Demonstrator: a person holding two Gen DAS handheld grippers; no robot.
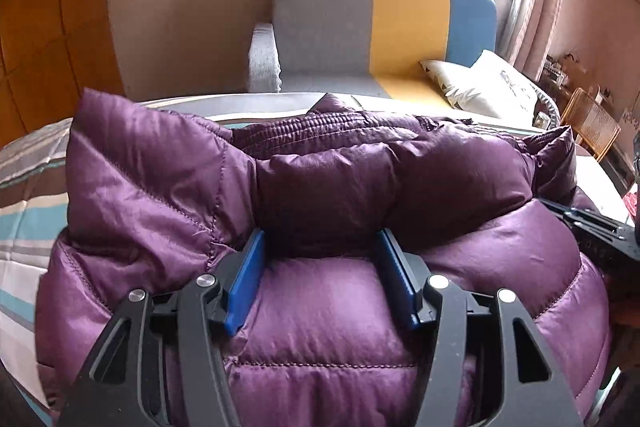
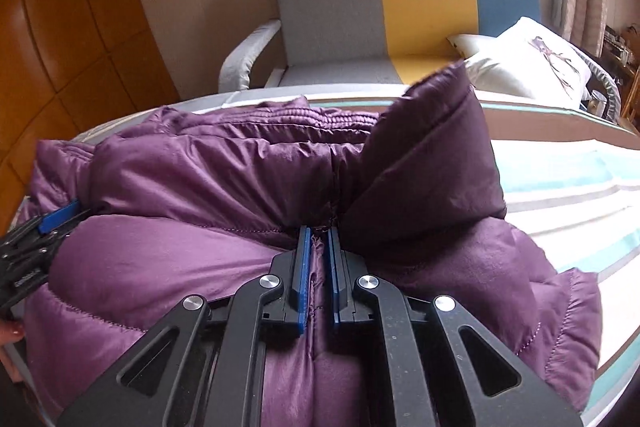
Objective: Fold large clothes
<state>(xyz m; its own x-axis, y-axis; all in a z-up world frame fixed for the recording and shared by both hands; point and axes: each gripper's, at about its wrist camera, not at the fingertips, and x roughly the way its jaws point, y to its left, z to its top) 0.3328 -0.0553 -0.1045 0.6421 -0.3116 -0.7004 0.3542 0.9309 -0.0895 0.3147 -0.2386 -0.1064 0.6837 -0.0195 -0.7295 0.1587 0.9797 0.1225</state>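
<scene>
Purple down jacket [image 1: 320,187] bunched on a striped bedspread [image 2: 560,187], both grippers at its folded edge.

The jacket's far side and sleeves are buried under its own puffy folds, and its near hem is cut off behind the gripper bodies. The left gripper [image 1: 320,267] stands about half open, its blue pads on either side of a puffy fold; whether they press on it I cannot tell. The right gripper [image 2: 319,259] is nearly closed, pinching a thin ridge of jacket fabric between its pads. A fingertip [image 2: 10,333] peeks in at the right view's left edge.
</scene>
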